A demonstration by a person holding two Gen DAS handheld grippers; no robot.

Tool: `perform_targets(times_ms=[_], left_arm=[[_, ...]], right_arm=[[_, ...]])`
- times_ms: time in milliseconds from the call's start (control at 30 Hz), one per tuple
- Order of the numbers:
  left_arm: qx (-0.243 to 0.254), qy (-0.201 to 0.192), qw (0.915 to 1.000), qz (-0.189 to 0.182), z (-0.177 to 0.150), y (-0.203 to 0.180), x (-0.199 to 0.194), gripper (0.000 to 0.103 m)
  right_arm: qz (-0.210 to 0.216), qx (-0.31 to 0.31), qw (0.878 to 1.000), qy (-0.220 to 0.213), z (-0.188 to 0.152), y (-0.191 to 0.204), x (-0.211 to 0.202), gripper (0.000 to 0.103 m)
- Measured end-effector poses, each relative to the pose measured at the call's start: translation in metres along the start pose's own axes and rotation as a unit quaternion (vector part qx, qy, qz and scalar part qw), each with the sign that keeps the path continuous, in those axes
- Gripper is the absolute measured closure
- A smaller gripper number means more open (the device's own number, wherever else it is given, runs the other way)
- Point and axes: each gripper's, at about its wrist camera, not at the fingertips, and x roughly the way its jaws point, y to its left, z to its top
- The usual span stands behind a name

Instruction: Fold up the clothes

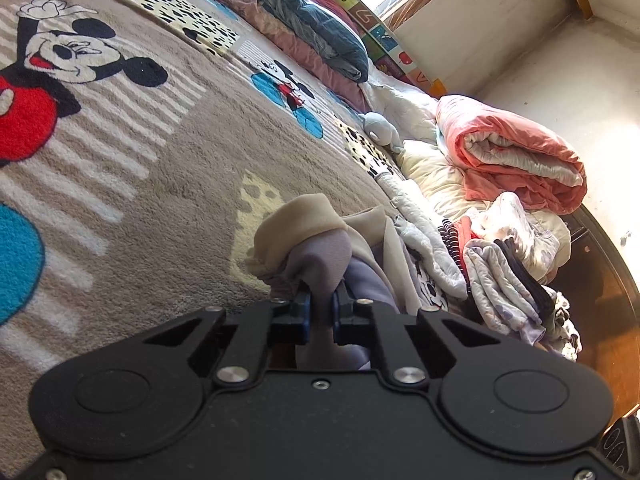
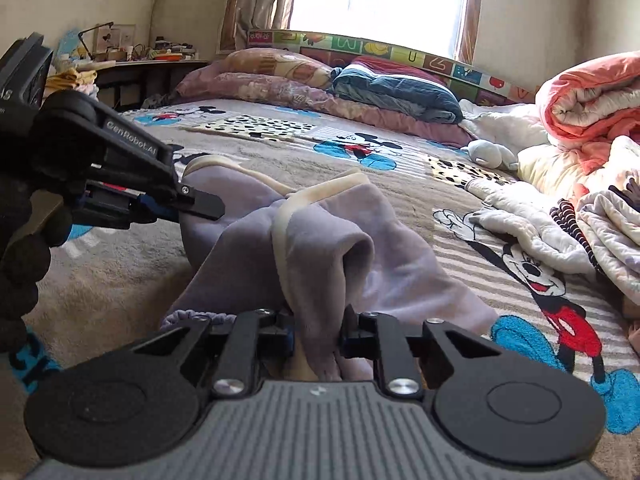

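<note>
Spreading beneath both claws, the cartoon-mouse blanket (image 2: pixel 248 140) carries a lavender garment (image 2: pixel 320 240) bunched between them. Right gripper (image 2: pixel 318 330) pinches its near fold; left gripper (image 1: pixel 321 306) is clamped on its cream-trimmed edge (image 1: pixel 300 216).

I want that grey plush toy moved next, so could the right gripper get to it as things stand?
Probably not yet: the right gripper is shut on the lilac garment. The way to the plush toy across the blanket looks free.
</note>
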Motion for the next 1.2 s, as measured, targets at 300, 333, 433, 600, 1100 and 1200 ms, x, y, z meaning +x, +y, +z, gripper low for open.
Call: perform_targets(times_ms=[300, 333, 433, 600, 1100, 1200], left_arm=[[-0.043, -0.065, 0.9967, -0.024, 0.029, 0.005, -0.057, 0.098], [-0.048, -0.074, 0.9959, -0.021, 0.033, 0.008, -0.065, 0.098], [-0.065, -0.097, 0.9931, -0.012, 0.045, 0.022, -0.091, 0.098], [-0.086, -0.127, 0.9872, 0.046, 0.065, 0.055, -0.127, 0.099], [-0.088, -0.155, 0.9703, 0.164, 0.034, 0.045, -0.158, 0.043], [-0.098, -0.156, 0.9699, 0.159, 0.025, 0.045, -0.165, 0.042]], right_arm=[[0.09, 0.15, 0.985, -0.015, 0.038, -0.019, -0.038, 0.085], [0.107, 0.167, 0.98, -0.015, 0.043, -0.019, -0.041, 0.085], [0.154, 0.22, 0.963, -0.009, 0.055, -0.012, -0.047, 0.085], [0.216, 0.29, 0.932, 0.014, 0.073, 0.008, -0.044, 0.085], [0.189, 0.318, 0.927, 0.055, 0.061, 0.003, -0.016, 0.064], [0.168, 0.299, 0.938, 0.049, 0.058, -0.004, -0.018, 0.076]])
